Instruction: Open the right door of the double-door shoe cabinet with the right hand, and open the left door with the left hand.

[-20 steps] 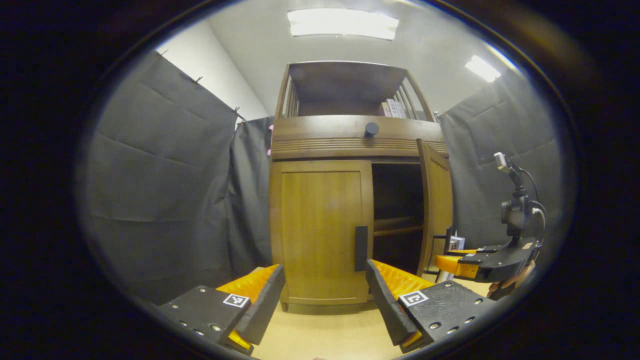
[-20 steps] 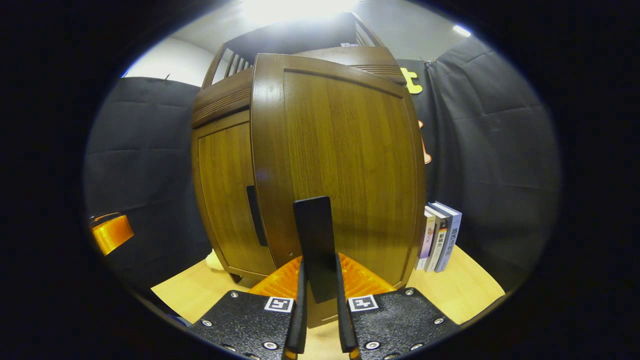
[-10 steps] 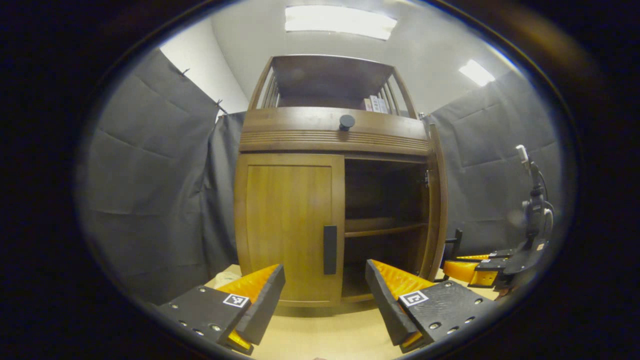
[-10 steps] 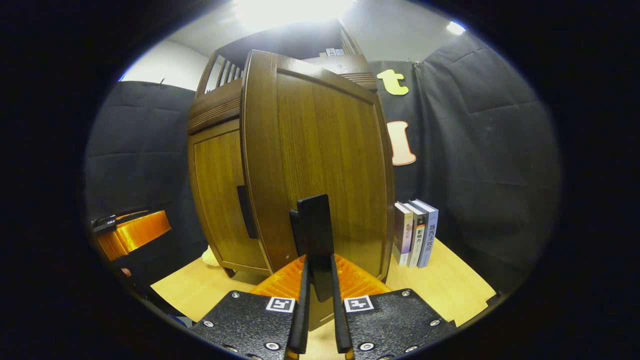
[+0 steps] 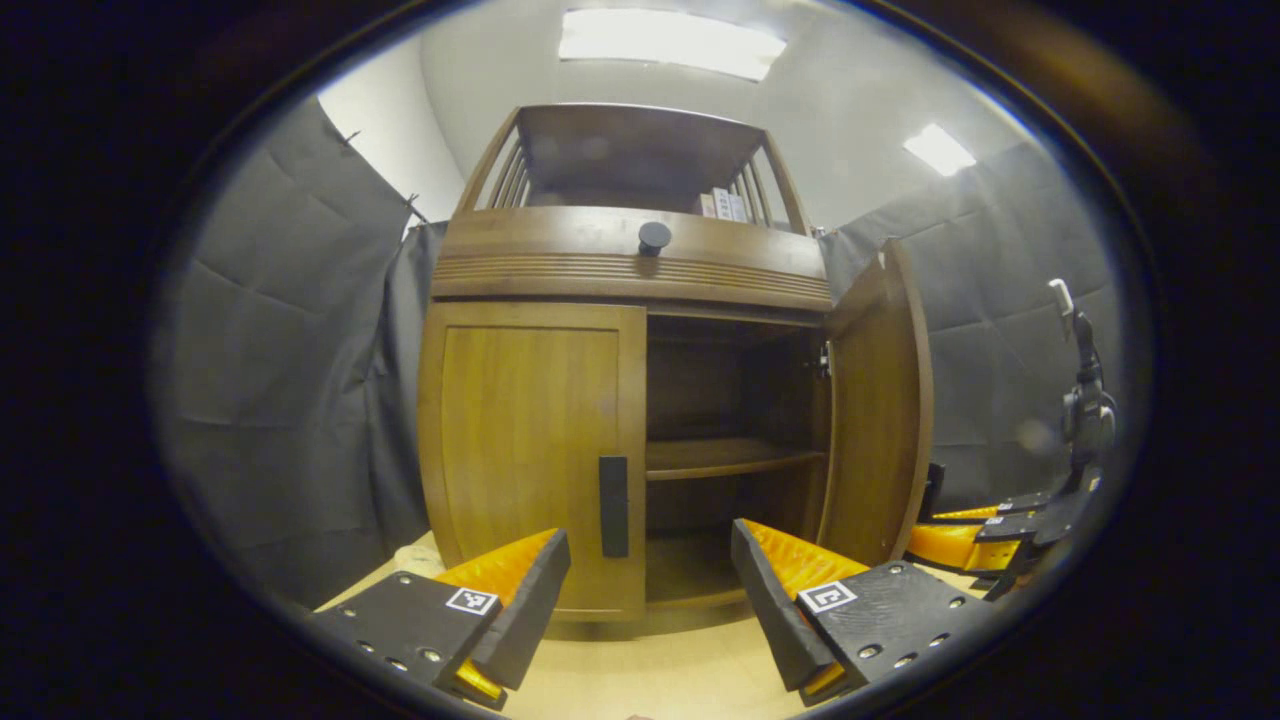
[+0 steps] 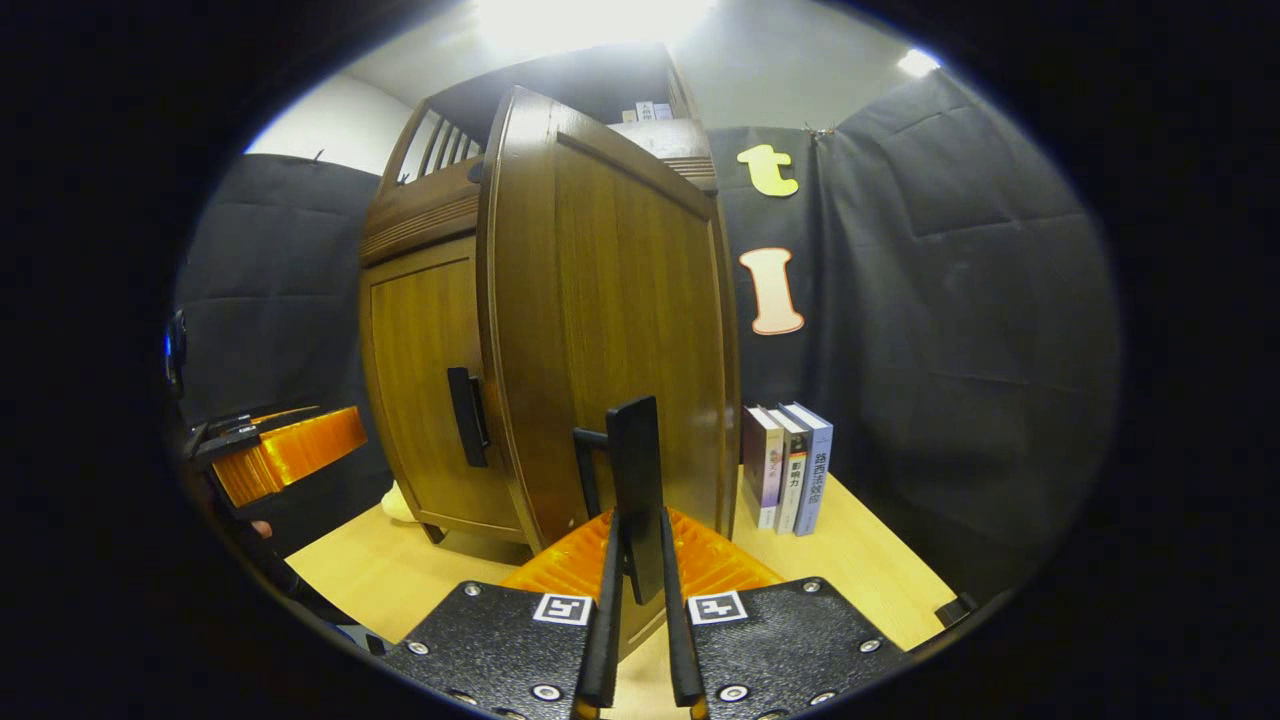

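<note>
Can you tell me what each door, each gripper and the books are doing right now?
right door: swung open.
left door: closed.
right gripper: shut on the right door handle.
left gripper: open, holding nothing.
books: standing upright beside the cabinet.

Shoe cabinet [image 5: 640, 270]: brown wood, upright on the desk. Right door [image 5: 875, 410] swung wide open, exposing dark interior and one shelf [image 5: 720, 458]. Left door [image 5: 530, 450] closed, with vertical black handle [image 5: 613, 506].
</note>
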Demonstrator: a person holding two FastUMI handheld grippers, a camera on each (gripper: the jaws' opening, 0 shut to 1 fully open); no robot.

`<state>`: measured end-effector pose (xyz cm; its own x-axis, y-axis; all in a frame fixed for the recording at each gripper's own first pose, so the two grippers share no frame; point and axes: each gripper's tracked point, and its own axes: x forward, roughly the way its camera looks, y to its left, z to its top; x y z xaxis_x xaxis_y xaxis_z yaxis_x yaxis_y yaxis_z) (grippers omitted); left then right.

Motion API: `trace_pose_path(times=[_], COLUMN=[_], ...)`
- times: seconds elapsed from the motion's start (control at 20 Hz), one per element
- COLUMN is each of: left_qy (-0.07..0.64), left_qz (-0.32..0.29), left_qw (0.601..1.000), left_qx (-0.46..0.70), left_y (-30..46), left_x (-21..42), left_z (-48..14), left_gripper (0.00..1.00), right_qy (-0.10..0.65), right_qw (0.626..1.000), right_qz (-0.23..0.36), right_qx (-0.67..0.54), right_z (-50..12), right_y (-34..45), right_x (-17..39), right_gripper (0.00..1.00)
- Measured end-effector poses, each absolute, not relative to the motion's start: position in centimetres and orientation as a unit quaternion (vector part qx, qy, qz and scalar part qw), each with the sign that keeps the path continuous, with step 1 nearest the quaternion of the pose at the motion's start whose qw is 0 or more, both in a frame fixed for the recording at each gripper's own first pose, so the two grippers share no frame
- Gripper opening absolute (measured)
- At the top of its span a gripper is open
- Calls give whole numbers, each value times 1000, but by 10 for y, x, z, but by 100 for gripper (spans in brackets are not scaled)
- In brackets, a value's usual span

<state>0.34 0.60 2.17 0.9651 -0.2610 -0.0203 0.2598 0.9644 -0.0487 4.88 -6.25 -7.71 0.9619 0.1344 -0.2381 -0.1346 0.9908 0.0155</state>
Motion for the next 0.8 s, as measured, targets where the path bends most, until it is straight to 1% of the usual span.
trace_pose_path(times=[0.05,0.1,0.15,0.3,0.35,0.4,0.5,0.55,0.6,0.65,0.7,0.8], left_qy=[14,14,14,13,14,15,18,19,20,21,22,27], left_qz=[-135,-139,-142,-152,-156,-159,-163,-164,-166,-167,-167,-168], left_qw=[990,990,989,988,988,987,986,986,986,986,986,985], left_qx=[-23,-23,-23,-19,-18,-16,-13,-11,-9,-7,-6,-10], left_y=[4,2,1,-3,-4,-6,-7,-8,-10,-11,-12,-14], left_x=[3,3,3,6,7,9,9,10,11,11,12,13], left_z=[21,22,21,22,21,21,18,17,16,15,14,11], left_gripper=[93,99,93,93,99,93,93,93,93,93,93,93], right_qy=[118,118,119,118,119,120,126,129,132,133,133,134], right_qw=[991,991,991,992,993,992,992,991,991,991,991,990], right_qz=[62,57,53,29,23,16,0,-7,-16,-23,-30,-48], right_qx=[-3,-5,-6,-15,-17,-19,-19,-17,-14,-11,-9,-15], right_z=[-75,-76,-76,-77,-77,-79,-84,-85,-88,-89,-90,-90], right_y=[-67,-73,-77,-97,-103,-110,-125,-132,-140,-146,-152,-167], right_x=[48,48,47,46,47,44,38,36,34,32,29,23], right_gripper=[21,20,20,22,22,23,21,22,25,23,36,38])
